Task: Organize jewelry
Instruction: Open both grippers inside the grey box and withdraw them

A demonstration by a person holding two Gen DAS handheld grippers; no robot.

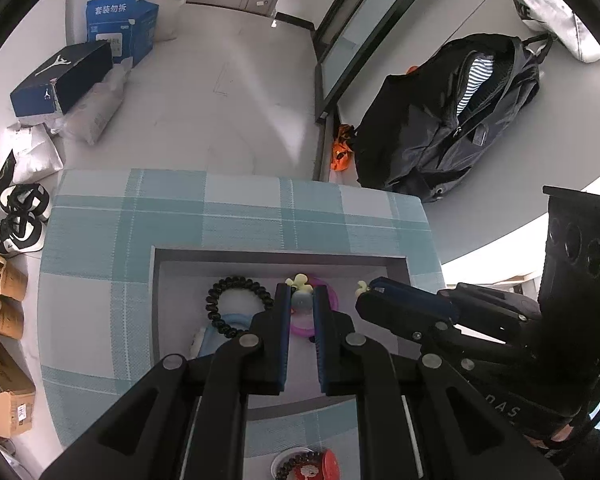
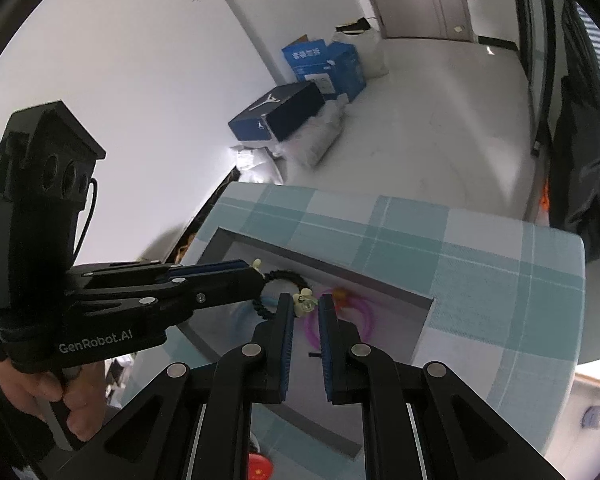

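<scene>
Blue pads of my left gripper (image 1: pixel 301 294) sit closest in the left view, parted a little, a pale blue charm (image 1: pixel 301 300) showing between the tips; I can't tell whether they touch it. Just past them a yellow flower charm (image 1: pixel 298 282) tops the pink ring (image 1: pixel 300 326), which lies flat, its loop spreading to both sides of the fingers. Left of the tips, a black bead bracelet (image 1: pixel 236 304) lies flat too, an oval running away from me, over a light blue ring (image 1: pixel 220 330). All of it rests in the grey tray (image 1: pixel 172 320) on the checked cloth (image 1: pixel 240 212).

Right of my left gripper, the right gripper (image 1: pixel 368 290) comes in level from the side, tips close together at a small yellow piece (image 1: pixel 360 287); grip unclear. In its own view the right gripper (image 2: pixel 305 302) stands slightly parted, a cream flower charm (image 2: pixel 304 302) between the tips, pink ring (image 2: pixel 340 320) beyond. My hand (image 2: pixel 56 396) wraps the left handle, gripper level.
</scene>
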